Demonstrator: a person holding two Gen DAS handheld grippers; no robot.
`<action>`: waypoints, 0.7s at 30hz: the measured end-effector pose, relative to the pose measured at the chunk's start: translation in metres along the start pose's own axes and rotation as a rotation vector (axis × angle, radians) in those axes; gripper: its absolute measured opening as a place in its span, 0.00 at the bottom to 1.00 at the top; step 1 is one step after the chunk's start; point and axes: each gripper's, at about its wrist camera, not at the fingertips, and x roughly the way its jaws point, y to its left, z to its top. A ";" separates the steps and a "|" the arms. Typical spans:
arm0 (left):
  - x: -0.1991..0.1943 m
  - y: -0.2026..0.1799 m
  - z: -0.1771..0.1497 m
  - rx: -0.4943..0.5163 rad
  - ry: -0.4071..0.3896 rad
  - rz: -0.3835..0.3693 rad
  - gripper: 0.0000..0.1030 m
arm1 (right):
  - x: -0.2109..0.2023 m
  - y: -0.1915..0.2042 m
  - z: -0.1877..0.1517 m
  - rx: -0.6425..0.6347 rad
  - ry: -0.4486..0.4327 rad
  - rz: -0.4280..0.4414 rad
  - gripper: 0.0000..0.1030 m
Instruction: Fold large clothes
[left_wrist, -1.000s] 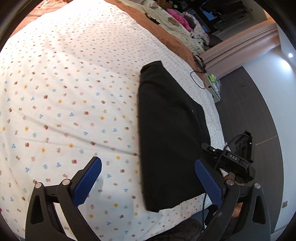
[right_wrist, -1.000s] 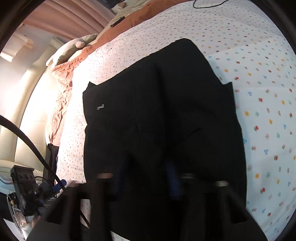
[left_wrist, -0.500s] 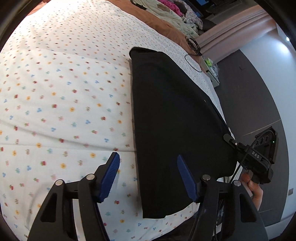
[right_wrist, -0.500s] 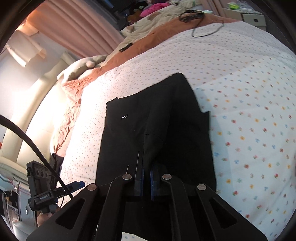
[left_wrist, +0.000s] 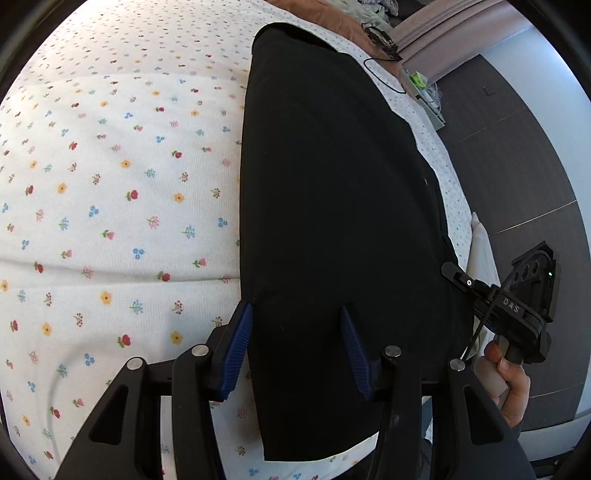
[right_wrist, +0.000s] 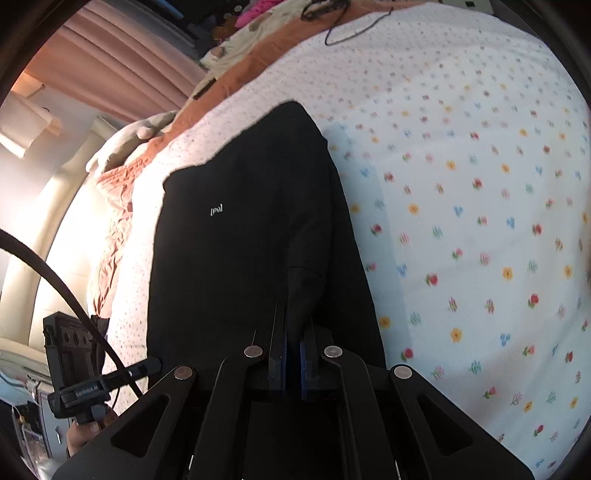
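Note:
A black garment (left_wrist: 332, 184) lies lengthwise on the flowered bedsheet (left_wrist: 110, 184), near the bed's right edge. My left gripper (left_wrist: 295, 308) hovers low over its near end. The jaws are closing; the left blue pad (left_wrist: 240, 347) sits at the cloth's left edge, the right pad (left_wrist: 352, 350) over the cloth, neither pressing it. In the right wrist view my right gripper (right_wrist: 293, 317) is shut on a raised fold of the black garment (right_wrist: 240, 258), which has a small white logo (right_wrist: 216, 209). A hand (left_wrist: 513, 380) holds that gripper's handle.
A brown blanket (right_wrist: 280, 33) and a pile of clothes (right_wrist: 258, 11) lie at the far end of the bed, with a black cable (right_wrist: 347, 29) on the sheet. Dark floor (left_wrist: 517, 166) lies beyond the bed's right edge. Pink curtains (right_wrist: 110, 66) hang behind.
My left gripper came forward and down over the garment's near end while its jaws narrowed. The right gripper's jaws shut on a fold of the black cloth.

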 end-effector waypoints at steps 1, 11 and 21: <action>-0.001 0.000 0.000 0.000 -0.001 0.001 0.49 | -0.004 0.003 0.000 -0.013 -0.002 0.002 0.02; -0.009 0.004 -0.003 -0.015 -0.018 -0.003 0.49 | -0.056 0.004 -0.019 -0.087 -0.024 0.004 0.71; -0.017 -0.001 -0.011 -0.010 -0.013 0.003 0.48 | -0.056 -0.017 -0.045 0.022 0.064 0.005 0.41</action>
